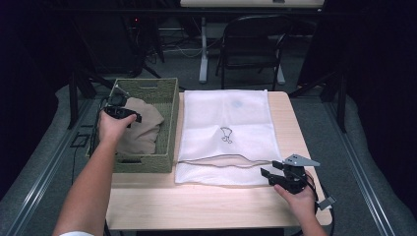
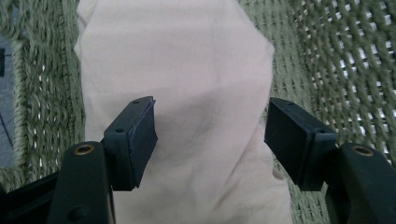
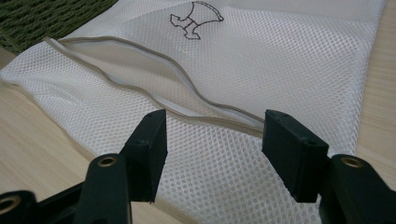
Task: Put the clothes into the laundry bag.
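Left gripper view: the left gripper (image 2: 211, 140) has its fingers (image 2: 133, 140) spread, hanging just above the beige cloth (image 2: 187, 84), nothing pinched yet. The cloth lies bunched in the woven basket (image 1: 169, 105) at the worktop's (image 1: 196, 201) left edge. Right gripper view: the right gripper (image 3: 212, 151) also has its fingers (image 3: 289, 151) spread, poised over the near lip of the mesh bag (image 3: 261, 60), whose zip mouth (image 3: 140, 79) gapes a little. To do this well, I'd sink the left fingers straight onto a raised fold near the cloth's middle and pinch deep, so it lifts in one bundle, while the right takes the bag's upper lip to hold the mouth wide
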A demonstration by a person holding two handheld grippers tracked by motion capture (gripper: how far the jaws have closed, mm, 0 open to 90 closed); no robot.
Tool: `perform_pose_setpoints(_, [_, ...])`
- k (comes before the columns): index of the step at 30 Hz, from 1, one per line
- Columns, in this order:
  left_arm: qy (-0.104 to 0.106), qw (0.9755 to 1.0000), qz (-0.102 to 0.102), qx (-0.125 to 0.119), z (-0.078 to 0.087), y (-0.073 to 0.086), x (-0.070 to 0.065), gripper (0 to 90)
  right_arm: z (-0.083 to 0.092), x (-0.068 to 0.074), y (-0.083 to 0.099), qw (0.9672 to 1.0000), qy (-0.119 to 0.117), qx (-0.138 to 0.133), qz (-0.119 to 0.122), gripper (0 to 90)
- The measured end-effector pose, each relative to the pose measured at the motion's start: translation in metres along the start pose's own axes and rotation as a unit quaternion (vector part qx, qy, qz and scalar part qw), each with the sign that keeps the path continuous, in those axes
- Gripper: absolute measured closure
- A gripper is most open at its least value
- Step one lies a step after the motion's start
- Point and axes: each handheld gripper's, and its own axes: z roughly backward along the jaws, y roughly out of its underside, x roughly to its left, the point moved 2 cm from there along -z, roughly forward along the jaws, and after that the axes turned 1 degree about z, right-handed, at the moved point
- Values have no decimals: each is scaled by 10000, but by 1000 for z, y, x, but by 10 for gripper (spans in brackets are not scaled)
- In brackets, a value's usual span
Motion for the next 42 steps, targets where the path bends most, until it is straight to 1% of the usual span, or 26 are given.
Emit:
perform_pose_setpoints(2, [-24, 10000, -8, 47, -3, 0, 1, 341, 0, 0, 0, 10000, -3, -2, 0, 401])
perform_pose_setpoints(4, [-17, 10000, 25, 79, -5, 1, 1, 337, 0, 0, 0, 10000, -5, -1, -2, 401])
perform_pose_setpoints(8, [-79, 9998, 73, 143, -9, 1, 2, 312, 0, 0, 0, 10000, -2, -2, -5, 401])
perform_pose_setpoints(9, [-147, 9997, 85, 169, -10, 1, 2, 308, 0, 0, 0, 10000, -17, -15, -15, 401])
perform_pose_setpoints(11, [-286, 9990, 7, 337, -14, 1, 3, 299, 0, 0, 0, 10000, 6, -27, -7, 401])
perform_pose_setpoints(13, [-339, 9987, 6, 371, -17, 2, 4, 304, 0, 0, 0, 10000, 6, -24, -3, 400])
perform_pose_setpoints(20, [-331, 9984, 92, 444, -24, 3, 7, 301, 0, 0, 0, 10000, -18, -6, -14, 400])
perform_pose_setpoints(24, [-312, 9984, 154, 446, -27, 2, 9, 290, 0, 0, 0, 10000, -19, -9, -11, 401])
perform_pose_setpoints(29, [-254, 9981, 239, 501, -31, 1, 10, 249, -1, 0, 1, 10000, -26, -6, -10, 400])
perform_pose_setpoints(32, [-252, 9980, 249, 521, -32, 1, 11, 239, -1, 0, 1, 10000, -27, 19, 10, 400])
perform_pose_setpoints(35, [-280, 9979, 333, 482, -34, 1, 13, 223, -1, 0, 1, 10000, -23, 1, 1, 400])
perform_pose_setpoints(36, [-288, 9976, 365, 505, -35, 1, 14, 223, -1, 0, 1, 10000, -23, -1, 2, 400])
perform_pose_setpoints(38, [-316, 9973, 374, 543, -37, 1, 15, 214, -1, 0, 1, 10000, -23, 3, -8, 400])
perform_pose_setpoints(39, [-316, 9974, 399, 517, -38, 1, 15, 208, -1, 0, 1, 10000, -24, 7, -9, 400])
perform_pose_setpoints(42, [-321, 9972, 353, 571, -40, 1, 16, 203, -2, 0, 1, 10000, -25, 9, 7, 400])
